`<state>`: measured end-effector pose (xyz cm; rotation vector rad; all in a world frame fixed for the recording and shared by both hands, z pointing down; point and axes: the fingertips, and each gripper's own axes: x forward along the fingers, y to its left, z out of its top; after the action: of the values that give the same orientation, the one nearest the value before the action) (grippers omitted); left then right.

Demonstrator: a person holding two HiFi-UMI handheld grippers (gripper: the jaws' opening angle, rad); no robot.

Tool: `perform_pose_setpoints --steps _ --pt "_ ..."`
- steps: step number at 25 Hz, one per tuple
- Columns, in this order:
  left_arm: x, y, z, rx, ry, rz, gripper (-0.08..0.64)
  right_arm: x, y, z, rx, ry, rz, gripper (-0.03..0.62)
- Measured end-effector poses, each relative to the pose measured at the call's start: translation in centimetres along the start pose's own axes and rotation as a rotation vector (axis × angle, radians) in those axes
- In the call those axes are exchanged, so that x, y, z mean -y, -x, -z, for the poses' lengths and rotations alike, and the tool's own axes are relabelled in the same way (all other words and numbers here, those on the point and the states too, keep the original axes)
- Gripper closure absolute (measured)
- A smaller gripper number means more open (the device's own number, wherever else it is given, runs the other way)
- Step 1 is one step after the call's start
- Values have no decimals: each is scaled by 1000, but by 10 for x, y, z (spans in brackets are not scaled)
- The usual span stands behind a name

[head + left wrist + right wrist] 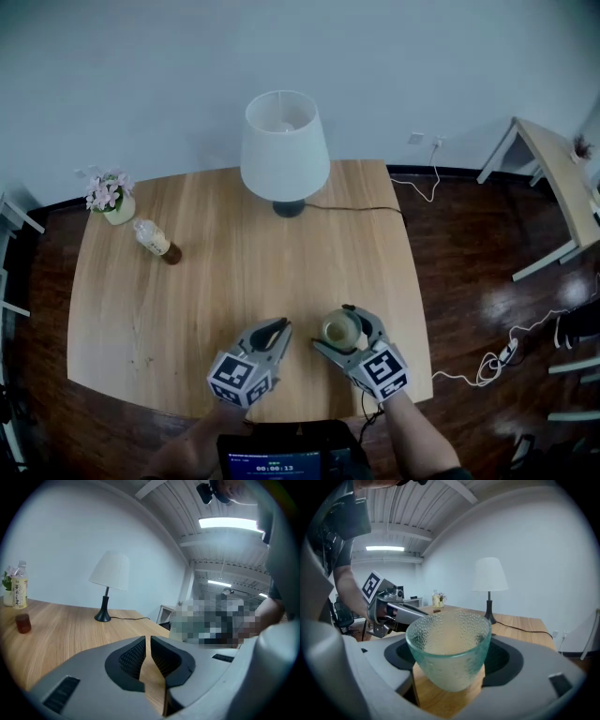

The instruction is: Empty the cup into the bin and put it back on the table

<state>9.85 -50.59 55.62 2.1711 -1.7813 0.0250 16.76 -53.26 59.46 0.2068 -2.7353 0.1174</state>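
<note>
A pale green dimpled glass cup (340,330) sits between the jaws of my right gripper (337,325), which is shut on it near the front edge of the wooden table (187,309). In the right gripper view the cup (449,653) fills the gap of the right gripper (452,657), with tabletop showing below its base. What is inside it I cannot make out. My left gripper (278,327) hovers just left of the cup, shut, with nothing in it. In its own view the left gripper (147,641) shows only a thin slit between the pads. No bin is in view.
A white-shaded lamp (284,141) stands at the table's back, its cord (356,208) trailing right. At the back left are a flower vase (111,197), a lying bottle (152,236) and a small brown cap (172,254). A white desk (562,178) and floor cables (497,361) lie to the right.
</note>
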Motion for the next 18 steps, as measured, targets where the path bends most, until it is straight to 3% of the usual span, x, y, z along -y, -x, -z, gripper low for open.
perform_pose_setpoints --steps 4,9,18 --pt "8 11 -23 44 -25 5 549 -2 12 -28 23 27 12 193" --pt "23 24 -61 116 -62 64 560 2 29 -73 75 22 43 193" --pt "32 54 -116 201 -111 49 560 -17 54 -136 109 90 20 195"
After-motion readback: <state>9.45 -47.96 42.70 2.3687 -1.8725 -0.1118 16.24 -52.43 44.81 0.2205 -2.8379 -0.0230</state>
